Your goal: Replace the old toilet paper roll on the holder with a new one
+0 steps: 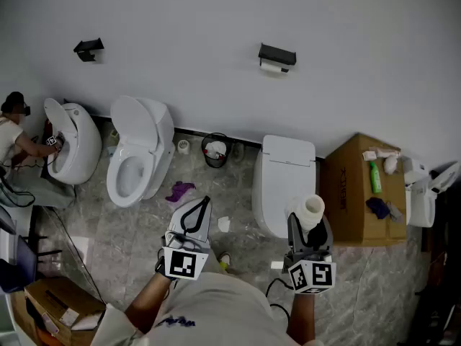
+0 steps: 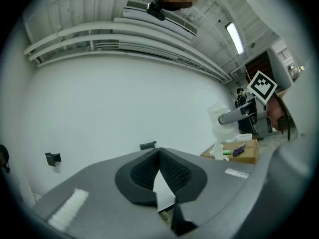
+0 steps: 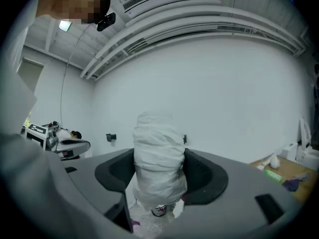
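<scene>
Low in the frame, left of centre, the left gripper (image 1: pixel 202 207) has its jaws pressed together with nothing in them. To its right, the right gripper (image 1: pixel 308 228) is clamped on a new white toilet paper roll (image 1: pixel 312 209). The roll stands upright between the jaws, both pads against its crumpled sides and its top rising above them.

Just beyond the right gripper stands a white toilet with its lid down (image 1: pixel 284 182). Right of that is a brown cardboard box (image 1: pixel 347 193) carrying a green bottle (image 1: pixel 374 177) and a dark blue cloth (image 1: pixel 374 207). On the grey marbled floor (image 1: pixel 238 186) beyond the left gripper lies a purple rag (image 1: pixel 180 190), with a small black bin (image 1: pixel 215 151) nearer the wall. Left of those is a second white toilet with its lid up (image 1: pixel 138 150).

High on the white wall, upper centre-right, hangs the black toilet paper holder (image 1: pixel 277 54) with the small old roll (image 1: pixel 271 67) under it, well apart from the new roll. A second black holder (image 1: pixel 88 48) sits at upper left. At the far left edge, a person (image 1: pixel 11 132) is at a third toilet (image 1: pixel 72 139).
</scene>
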A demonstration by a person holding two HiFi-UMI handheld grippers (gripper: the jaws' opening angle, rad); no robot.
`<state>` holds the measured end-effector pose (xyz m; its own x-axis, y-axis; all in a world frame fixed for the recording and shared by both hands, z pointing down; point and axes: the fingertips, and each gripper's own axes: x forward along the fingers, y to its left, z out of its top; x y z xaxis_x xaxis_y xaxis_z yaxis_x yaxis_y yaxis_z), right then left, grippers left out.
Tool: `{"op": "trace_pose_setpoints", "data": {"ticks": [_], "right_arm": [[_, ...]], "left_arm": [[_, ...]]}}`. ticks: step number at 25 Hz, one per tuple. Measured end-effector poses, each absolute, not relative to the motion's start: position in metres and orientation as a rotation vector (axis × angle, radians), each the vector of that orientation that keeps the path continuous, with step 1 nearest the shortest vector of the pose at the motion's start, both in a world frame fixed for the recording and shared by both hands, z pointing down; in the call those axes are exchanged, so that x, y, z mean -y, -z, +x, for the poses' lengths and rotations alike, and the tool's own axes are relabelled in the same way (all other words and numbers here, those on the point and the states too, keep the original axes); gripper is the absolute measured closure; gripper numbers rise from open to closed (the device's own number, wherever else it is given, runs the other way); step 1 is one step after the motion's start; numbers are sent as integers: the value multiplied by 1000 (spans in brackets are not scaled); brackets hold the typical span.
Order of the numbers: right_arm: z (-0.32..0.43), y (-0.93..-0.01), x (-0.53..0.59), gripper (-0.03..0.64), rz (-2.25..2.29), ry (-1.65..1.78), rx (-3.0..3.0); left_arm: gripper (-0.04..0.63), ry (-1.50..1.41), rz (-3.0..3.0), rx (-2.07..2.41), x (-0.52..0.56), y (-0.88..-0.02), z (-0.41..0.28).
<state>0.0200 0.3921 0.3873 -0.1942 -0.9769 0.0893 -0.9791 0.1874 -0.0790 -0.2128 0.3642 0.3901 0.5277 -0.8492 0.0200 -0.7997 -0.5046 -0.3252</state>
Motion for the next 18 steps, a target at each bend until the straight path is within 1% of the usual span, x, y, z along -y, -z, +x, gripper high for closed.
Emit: {"op": "trace_pose_setpoints", "data": {"ticks": [5, 10, 18], "right_arm": [[49, -397, -419, 322, 1992, -203, 2403], [82, -410, -445, 322, 2096, -237, 2350], [110, -408, -459, 321, 2121, -200, 2283]], "left_arm": [[592, 142, -2528, -1445, -385, -396, -200], [592, 95, -2608, -1492, -383, -405, -184], [592, 74, -2637, -1393, -378, -390, -138]]}}
